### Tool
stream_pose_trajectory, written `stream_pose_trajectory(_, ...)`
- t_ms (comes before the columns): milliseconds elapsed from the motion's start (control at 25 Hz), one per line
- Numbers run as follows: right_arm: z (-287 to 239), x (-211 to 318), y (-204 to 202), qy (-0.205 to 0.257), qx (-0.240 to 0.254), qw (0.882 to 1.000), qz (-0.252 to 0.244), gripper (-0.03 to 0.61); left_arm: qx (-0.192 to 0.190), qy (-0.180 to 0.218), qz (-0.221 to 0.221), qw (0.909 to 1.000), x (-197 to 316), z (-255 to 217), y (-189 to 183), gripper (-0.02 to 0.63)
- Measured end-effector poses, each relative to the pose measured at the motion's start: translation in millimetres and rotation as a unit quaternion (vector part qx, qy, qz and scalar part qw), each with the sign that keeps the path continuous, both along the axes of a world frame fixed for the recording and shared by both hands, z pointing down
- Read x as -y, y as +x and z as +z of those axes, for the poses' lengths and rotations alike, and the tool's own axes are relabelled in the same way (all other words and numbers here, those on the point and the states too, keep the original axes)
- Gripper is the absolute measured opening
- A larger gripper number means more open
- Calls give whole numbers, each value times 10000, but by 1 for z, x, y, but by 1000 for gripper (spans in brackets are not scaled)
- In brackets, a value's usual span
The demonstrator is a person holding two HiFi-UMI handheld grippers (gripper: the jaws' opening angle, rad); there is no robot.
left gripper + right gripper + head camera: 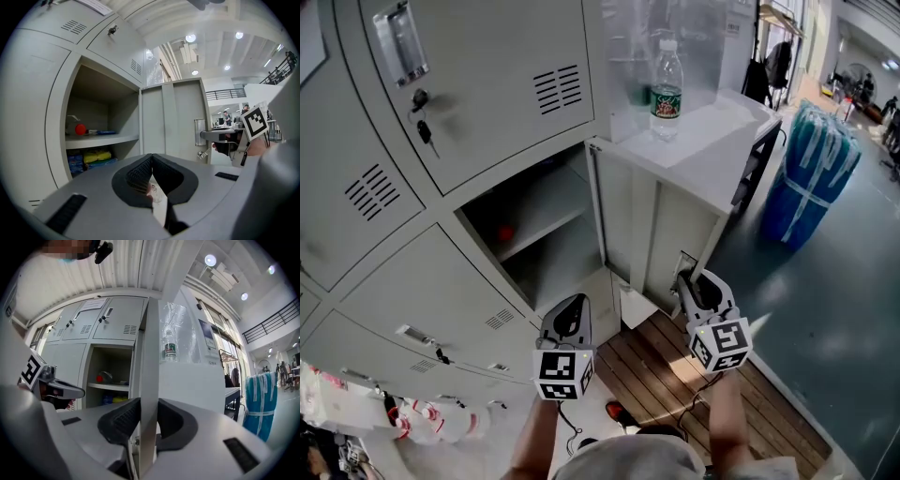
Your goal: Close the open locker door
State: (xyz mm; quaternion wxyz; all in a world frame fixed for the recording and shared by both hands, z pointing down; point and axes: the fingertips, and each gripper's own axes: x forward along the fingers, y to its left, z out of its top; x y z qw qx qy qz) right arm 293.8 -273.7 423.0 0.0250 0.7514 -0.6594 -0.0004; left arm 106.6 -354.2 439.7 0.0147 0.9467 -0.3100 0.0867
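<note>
The open locker compartment (539,234) has its grey door (661,234) swung out to the right. My right gripper (689,281) is at the door's free edge near its handle. In the right gripper view the door edge (150,357) runs upright between the jaws, and my right gripper (149,413) is shut on it with both pads against the metal. My left gripper (570,309) hangs in front of the compartment, apart from the door. In its own view my left gripper (151,157) is shut, holding nothing. The door's inner face (173,122) stands ahead of it.
A shelf inside holds a red object (80,129), with yellow and blue packs (91,157) below. A water bottle (667,89) stands on the white cabinet (712,131) behind the door. A blue wrapped bundle (811,173) stands at right. Wooden slats (675,375) lie underfoot.
</note>
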Motion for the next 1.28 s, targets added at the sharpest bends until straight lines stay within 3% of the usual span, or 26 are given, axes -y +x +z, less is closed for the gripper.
stream_pose_trajectory(840,-2,0,-105,-13,-54,9950,-993,133,-29,61,-967,9953,-34,-8,-113,21)
stream_pose_trajectory(1280,-4,14,-157,126,-74,9844,-1752,160,2,75,-1546,9879,-31,-9,-163,21)
